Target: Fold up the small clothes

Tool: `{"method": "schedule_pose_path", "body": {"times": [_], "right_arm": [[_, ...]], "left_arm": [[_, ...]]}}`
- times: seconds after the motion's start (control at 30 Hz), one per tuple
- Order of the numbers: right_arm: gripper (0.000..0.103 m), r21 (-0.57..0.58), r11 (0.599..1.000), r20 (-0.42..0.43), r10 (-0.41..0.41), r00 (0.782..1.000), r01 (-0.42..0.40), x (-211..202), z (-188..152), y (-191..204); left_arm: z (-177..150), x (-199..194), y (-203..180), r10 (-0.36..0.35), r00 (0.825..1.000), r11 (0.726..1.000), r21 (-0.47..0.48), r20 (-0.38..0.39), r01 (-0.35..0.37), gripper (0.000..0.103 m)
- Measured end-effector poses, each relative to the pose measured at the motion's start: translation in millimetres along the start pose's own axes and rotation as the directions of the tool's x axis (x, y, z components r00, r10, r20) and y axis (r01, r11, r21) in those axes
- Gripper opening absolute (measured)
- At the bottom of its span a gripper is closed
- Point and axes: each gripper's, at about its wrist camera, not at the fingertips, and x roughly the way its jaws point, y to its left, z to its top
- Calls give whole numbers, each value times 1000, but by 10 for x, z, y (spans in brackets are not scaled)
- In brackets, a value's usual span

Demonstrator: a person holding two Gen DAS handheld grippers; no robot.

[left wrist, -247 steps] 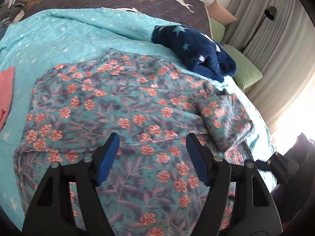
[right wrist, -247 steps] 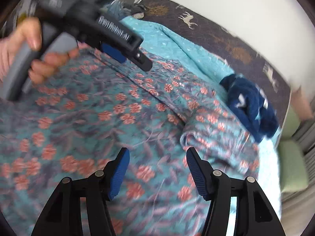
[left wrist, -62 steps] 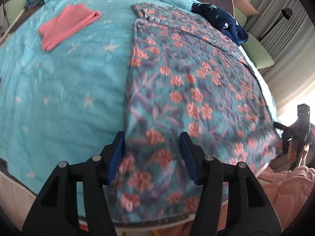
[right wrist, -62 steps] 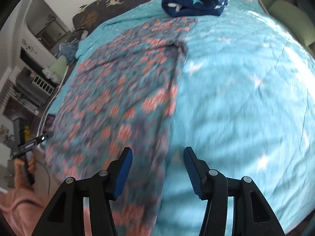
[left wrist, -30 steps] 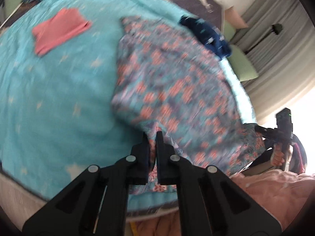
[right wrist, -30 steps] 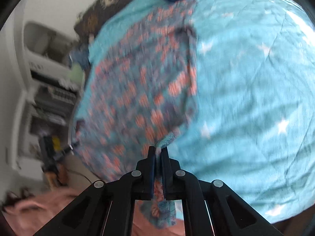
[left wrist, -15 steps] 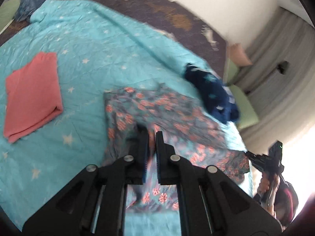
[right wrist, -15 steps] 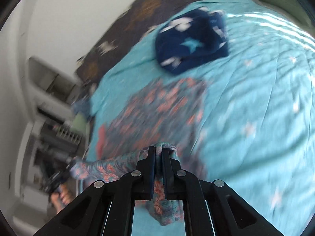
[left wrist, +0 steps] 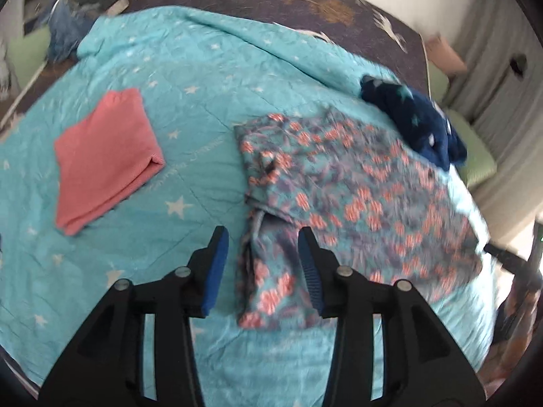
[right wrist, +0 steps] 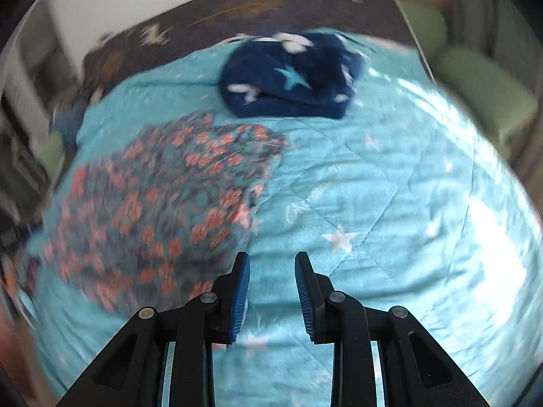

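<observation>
A teal garment with coral flowers (left wrist: pixel 339 190) lies doubled over on the turquoise star quilt (left wrist: pixel 203 78). My left gripper (left wrist: pixel 261 264) hovers over its near left corner; the jaws are opening and the cloth lies below them, free of the pads. In the right wrist view the same floral garment (right wrist: pixel 163 203) lies to the left. My right gripper (right wrist: pixel 271 285) is opening too, with only quilt (right wrist: pixel 390 203) between its blue pads, just right of the cloth's edge.
A folded coral-pink cloth (left wrist: pixel 101 159) lies on the quilt to the left. A crumpled navy star-print garment (left wrist: pixel 414 122) (right wrist: pixel 292 74) sits beyond the floral one. A dark deer-print sheet (left wrist: pixel 305 0) covers the head of the bed; green cushions (right wrist: pixel 482 95) lie at the right.
Both grippers carried the floral garment's near edge up over the rest, folding it in half, then let go; their jaws, shut on cloth half a second ago, now stand apart.
</observation>
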Motion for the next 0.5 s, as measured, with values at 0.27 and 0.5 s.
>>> {"method": "schedule_pose_path", "body": {"times": [0.27, 0.5], "right_arm": [[46, -190, 978, -26, -90, 996, 83, 233, -27, 440], [51, -227, 952, -5, -211, 977, 205, 535, 210, 442]], "left_arm": [[-101, 324, -288, 137, 988, 973, 193, -66, -122, 46], [310, 644, -235, 182, 981, 972, 164, -66, -169, 47]]}}
